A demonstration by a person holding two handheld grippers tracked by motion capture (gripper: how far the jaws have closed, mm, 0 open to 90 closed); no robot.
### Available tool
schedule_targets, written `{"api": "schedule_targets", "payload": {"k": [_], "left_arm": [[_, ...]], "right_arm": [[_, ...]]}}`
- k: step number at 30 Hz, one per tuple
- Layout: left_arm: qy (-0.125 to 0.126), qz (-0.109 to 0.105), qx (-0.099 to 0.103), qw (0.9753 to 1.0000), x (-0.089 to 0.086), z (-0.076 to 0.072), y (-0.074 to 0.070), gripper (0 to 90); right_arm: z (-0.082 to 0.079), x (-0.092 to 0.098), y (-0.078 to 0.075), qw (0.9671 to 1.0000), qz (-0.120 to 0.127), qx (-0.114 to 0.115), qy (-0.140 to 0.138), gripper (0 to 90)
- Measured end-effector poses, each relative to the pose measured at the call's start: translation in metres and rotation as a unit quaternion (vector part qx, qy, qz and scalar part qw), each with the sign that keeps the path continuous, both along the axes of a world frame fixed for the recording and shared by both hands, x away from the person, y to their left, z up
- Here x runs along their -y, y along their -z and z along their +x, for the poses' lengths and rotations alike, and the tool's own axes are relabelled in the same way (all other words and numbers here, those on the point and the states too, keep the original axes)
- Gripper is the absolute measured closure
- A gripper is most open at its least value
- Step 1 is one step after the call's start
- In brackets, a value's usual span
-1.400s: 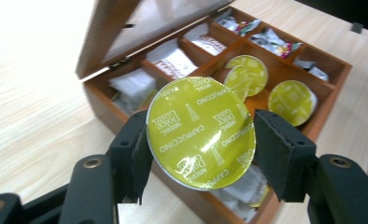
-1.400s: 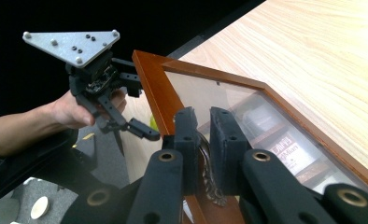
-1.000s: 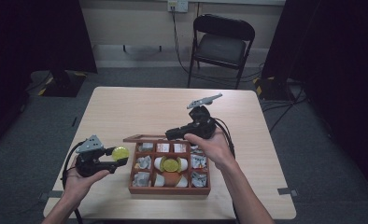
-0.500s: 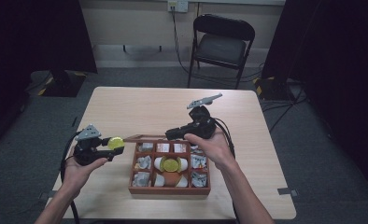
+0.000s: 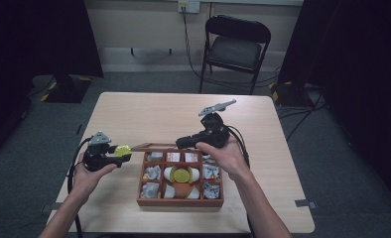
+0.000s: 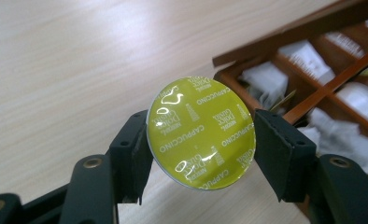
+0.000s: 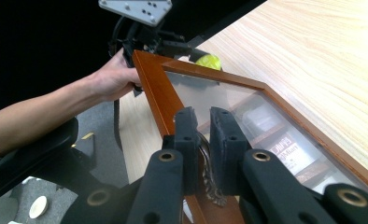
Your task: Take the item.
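Note:
A yellow-green Cappuccino capsule (image 6: 201, 133) sits foil face up between the jaws of my left gripper (image 5: 120, 151), which is shut on it, left of the box. The wooden compartment box (image 5: 179, 202) holds white sachets and another yellow capsule (image 5: 182, 174). Its glass-paned lid (image 7: 159, 93) is raised and tilted. My right gripper (image 7: 202, 122) is shut on the lid's small metal clasp (image 7: 209, 179) at the lid's front edge. In the high view the right gripper (image 5: 181, 144) holds the lid (image 5: 154, 147) over the box's far side.
The box stands near the front middle of the light wooden table (image 5: 159, 114). A black folding chair (image 5: 235, 44) stands beyond the table's far edge. Cables trail from both grippers over the tabletop.
My left gripper has carried the capsule left and farther from the person, away from the box's near-left corner. The right gripper and the lid have stayed still.

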State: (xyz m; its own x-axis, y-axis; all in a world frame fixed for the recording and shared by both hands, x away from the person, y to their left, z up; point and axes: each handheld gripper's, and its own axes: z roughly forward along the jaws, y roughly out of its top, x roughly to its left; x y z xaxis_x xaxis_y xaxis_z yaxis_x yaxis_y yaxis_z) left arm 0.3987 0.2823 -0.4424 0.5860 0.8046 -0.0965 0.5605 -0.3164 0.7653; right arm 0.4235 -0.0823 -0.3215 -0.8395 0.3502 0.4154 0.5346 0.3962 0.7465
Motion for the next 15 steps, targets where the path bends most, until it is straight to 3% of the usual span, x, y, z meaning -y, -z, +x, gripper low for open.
{"api": "schedule_targets", "payload": {"k": [7,15], "left_arm": [[-0.013,0.004,-0.02,0.9997,-0.005,0.004,0.015,40.2],[-0.004,0.034,-0.041,0.9986,0.0,0.008,0.032,40.2]], "right_arm": [[-0.001,0.0,0.0,1.0,0.0,0.001,0.001,81.9],[-0.001,0.0,0.0,1.0,0.0,0.002,0.001,81.9]]}}
